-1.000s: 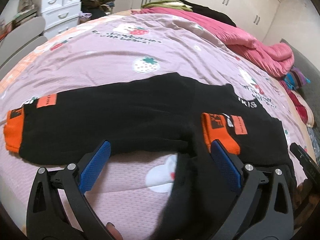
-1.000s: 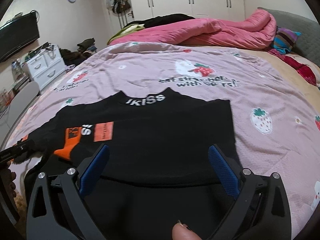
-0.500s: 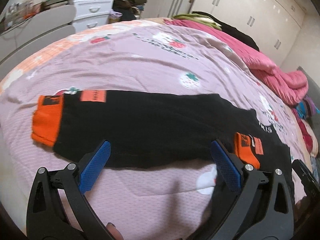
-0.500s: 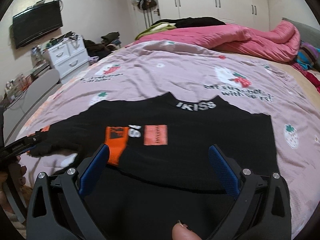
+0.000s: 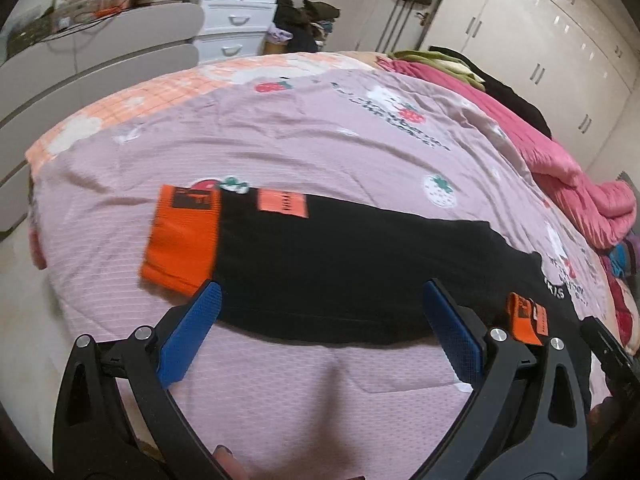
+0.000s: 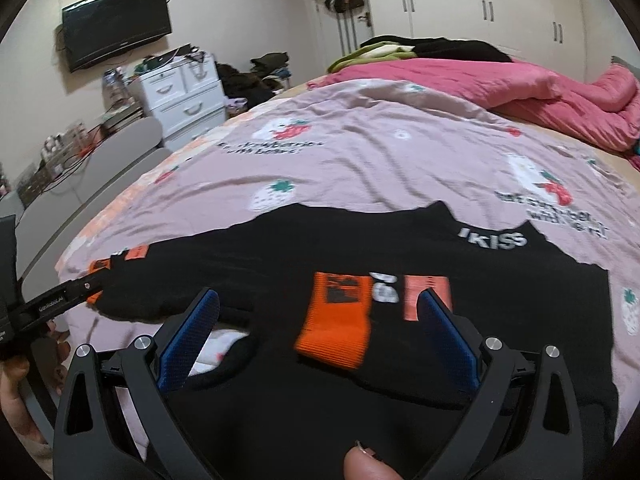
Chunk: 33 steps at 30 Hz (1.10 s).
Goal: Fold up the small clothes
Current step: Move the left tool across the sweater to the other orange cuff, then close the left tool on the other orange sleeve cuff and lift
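Bedspread (image 5: 280,136) — broad bare stretch beyond the black sweater (image 5: 352,256), open to either gripper. Far edge blocked by heaped pink quilt (image 6: 520,92). Near strip between sweater hem and bed edge bare — passable. Left sleeve's orange cuff (image 5: 182,236) lies flat.

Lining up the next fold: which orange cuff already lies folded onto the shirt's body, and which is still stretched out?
The cuff by the white lettering lies on the black shirt. The other cuff lies out flat on the pink bedspread.
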{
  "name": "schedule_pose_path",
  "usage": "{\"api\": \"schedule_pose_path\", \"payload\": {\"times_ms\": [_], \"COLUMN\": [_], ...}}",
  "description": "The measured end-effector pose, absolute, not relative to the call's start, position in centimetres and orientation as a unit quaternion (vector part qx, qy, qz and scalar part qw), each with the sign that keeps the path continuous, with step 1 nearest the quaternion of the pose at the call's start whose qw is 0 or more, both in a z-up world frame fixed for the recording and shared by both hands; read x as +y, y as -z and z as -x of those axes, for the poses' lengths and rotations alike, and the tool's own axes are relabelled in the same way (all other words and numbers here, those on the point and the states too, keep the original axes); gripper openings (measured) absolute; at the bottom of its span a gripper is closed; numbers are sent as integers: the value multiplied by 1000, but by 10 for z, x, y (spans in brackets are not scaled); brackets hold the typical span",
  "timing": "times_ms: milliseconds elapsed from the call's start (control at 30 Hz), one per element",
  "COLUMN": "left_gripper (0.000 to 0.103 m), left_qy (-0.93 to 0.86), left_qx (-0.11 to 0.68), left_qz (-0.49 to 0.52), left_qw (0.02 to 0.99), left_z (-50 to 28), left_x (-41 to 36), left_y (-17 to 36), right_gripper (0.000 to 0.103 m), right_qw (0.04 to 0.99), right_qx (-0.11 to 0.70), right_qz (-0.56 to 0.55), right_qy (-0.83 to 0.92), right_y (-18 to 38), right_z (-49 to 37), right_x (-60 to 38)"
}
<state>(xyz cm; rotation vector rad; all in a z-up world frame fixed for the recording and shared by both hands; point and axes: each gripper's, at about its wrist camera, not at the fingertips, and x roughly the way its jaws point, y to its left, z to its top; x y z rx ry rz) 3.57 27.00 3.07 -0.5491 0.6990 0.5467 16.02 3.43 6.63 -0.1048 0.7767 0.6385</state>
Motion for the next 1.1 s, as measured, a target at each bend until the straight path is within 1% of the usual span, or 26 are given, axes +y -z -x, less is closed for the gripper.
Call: {"api": "schedule_pose_path", "payload": {"times_ms": [233, 400, 667, 833, 933, 967, 1000, 1100], "left_gripper": [94, 94, 94, 94, 92, 81, 65, 40], "left_qy": [-284, -289, -297, -309, -325, -328, -332, -339], "left_qx": [330, 324, 340, 316, 300, 296, 292, 288], "left_qz": [283, 317, 350, 391, 392, 391, 390, 391], "left_qw": [854, 843, 821, 807, 807, 807, 808, 806], "left_z": [-23, -17, -17, -12, -15, -16, -17, -23], "left_x": [288, 301, 316, 327, 328, 329, 329, 331], "left_y": [-27, -19, -1, 10, 11, 10, 9, 10], "right_gripper": [99, 99, 99, 99, 99, 99, 99, 99], "right_qw": [862, 855, 852, 855, 859, 859, 859, 863], "right_qx": [382, 386, 390, 385, 387, 389, 392, 399], "right_qz": [62, 73, 78, 79, 68, 62, 58, 44], "right_qy": [-329, -337, -341, -339, -329, -327, -323, -306], "right_y": [-61, -56, -50, -51, -50, -49, -48, -45], "right_z": [-157, -156, -155, -154, -153, -153, -153, -154], "right_x": [67, 85, 101, 98, 86, 81, 77, 58]}}
